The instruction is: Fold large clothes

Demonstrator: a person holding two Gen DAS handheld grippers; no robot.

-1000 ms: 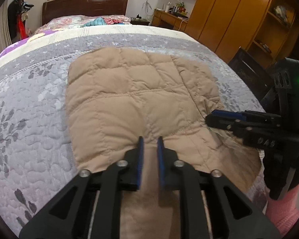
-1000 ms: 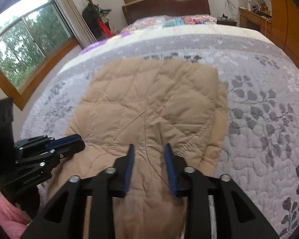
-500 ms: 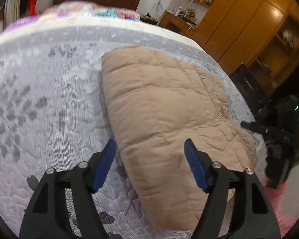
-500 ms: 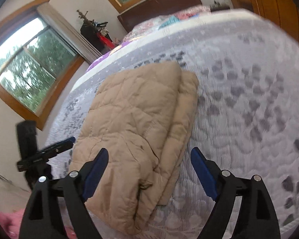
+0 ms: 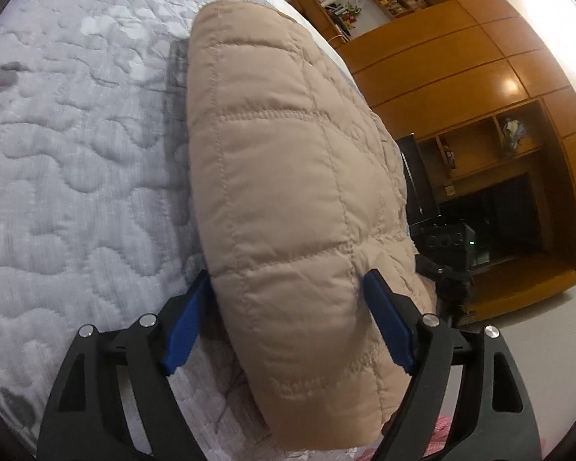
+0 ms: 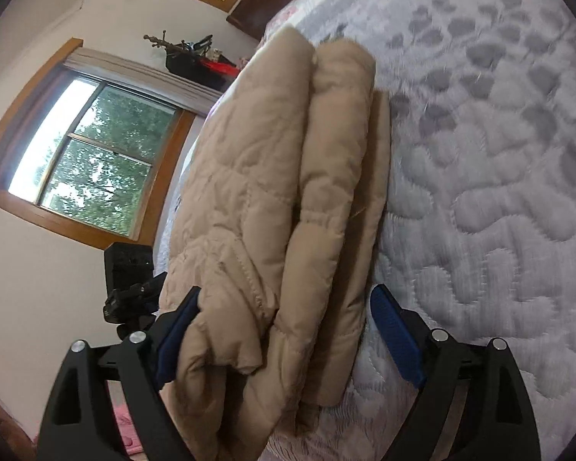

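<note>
Your left tool (image 5: 288,322) stands wide open, its blue pads straddling one side edge of the folded tan quilted coat (image 5: 288,176) without clamping it. Your right tool (image 6: 284,334) is likewise spread, bracketing the opposite, layered edge; one pad presses the fabric, yet nothing is gripped. The coat lies on the grey quilted bedspread (image 5: 76,176), near the bed's end. Judged step: seizing both sides of the bundle. Next, close both tools together through all layers. The near hem runs out of frame.

Each tool (image 5: 288,322) (image 6: 288,330) is black, with blue pads and silver screws
</note>
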